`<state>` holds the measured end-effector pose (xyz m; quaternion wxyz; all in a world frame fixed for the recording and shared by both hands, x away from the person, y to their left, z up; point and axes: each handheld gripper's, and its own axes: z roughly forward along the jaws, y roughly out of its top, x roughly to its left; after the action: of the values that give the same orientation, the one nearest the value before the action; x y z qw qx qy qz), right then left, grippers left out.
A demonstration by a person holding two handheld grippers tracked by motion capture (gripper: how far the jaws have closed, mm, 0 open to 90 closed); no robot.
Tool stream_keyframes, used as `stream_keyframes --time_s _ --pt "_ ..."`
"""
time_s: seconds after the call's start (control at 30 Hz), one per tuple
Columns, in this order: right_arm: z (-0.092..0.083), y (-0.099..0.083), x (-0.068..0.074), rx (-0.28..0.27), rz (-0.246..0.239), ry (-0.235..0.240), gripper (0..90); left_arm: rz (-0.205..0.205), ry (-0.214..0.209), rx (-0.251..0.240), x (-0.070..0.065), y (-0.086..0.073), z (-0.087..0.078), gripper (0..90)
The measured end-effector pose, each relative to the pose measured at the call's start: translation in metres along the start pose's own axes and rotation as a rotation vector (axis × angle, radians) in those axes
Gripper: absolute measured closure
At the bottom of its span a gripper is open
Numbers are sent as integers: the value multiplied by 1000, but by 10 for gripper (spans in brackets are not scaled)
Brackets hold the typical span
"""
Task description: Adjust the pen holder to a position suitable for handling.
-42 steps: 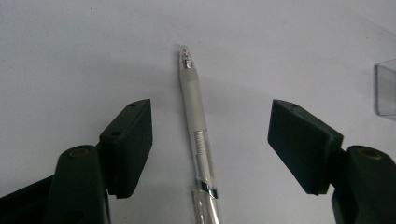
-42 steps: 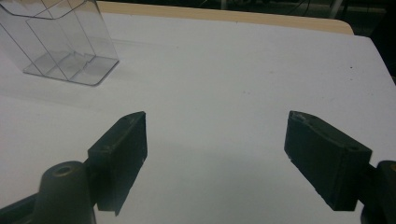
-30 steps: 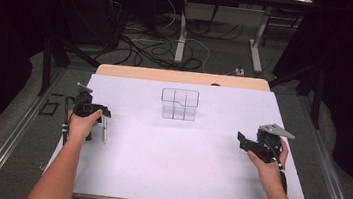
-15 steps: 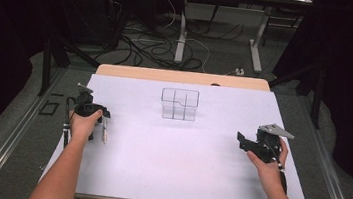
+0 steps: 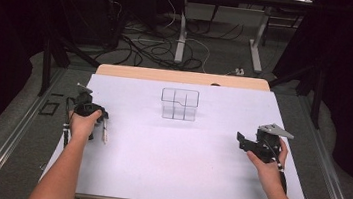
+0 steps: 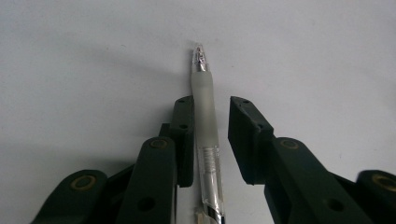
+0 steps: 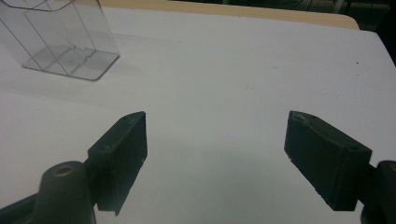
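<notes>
White sheeting is covering the counter (image 5: 171, 169), and a clear-barrelled pen (image 6: 204, 116) is lying flat on it, running lengthwise between the jaws of the left gripper (image 6: 211, 105). The jaws of that gripper have just been closing around the pen; one jaw is sitting against the frosted grip section while a narrow gap is showing on the other side, so the pen is bracketed but not yet clamped, and its tip is pointing away beyond the fingertips. The right gripper (image 7: 215, 121) is resting level above the sheet with its jaws standing apart and nothing between them. A clear plastic organizer (image 5: 179, 104) is standing upright well ahead of both grippers, off to the far left as the right gripper views it; its compartments are appearing empty. Judged from this layout, the work is sitting at its first stage: the pick-up of the pen is being started, the grasp is not completed, and lifting, carrying and placing the pen, probably into one compartment of the organizer, are remaining to be done.
</notes>
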<state>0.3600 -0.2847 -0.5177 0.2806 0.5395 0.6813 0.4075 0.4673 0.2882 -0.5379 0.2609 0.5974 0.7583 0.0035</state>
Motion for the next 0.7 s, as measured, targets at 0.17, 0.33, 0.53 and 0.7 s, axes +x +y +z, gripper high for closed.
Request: stream_keyframes --time_s 0.17,0.33,0.53,0.7 --pt "0 0 0 0 -4 0 211 2 9 3 1 0 0 766" --pt "0 0 -1 0 -9 1 211 -4 7 8 1 1 0 783" --pt "0 0 -1 -1 -9 2 211 -7 6 2 0 0 1 794" --pt "0 0 -1 -1 -9 -1 211 -9 -7 11 1 0 0 796"
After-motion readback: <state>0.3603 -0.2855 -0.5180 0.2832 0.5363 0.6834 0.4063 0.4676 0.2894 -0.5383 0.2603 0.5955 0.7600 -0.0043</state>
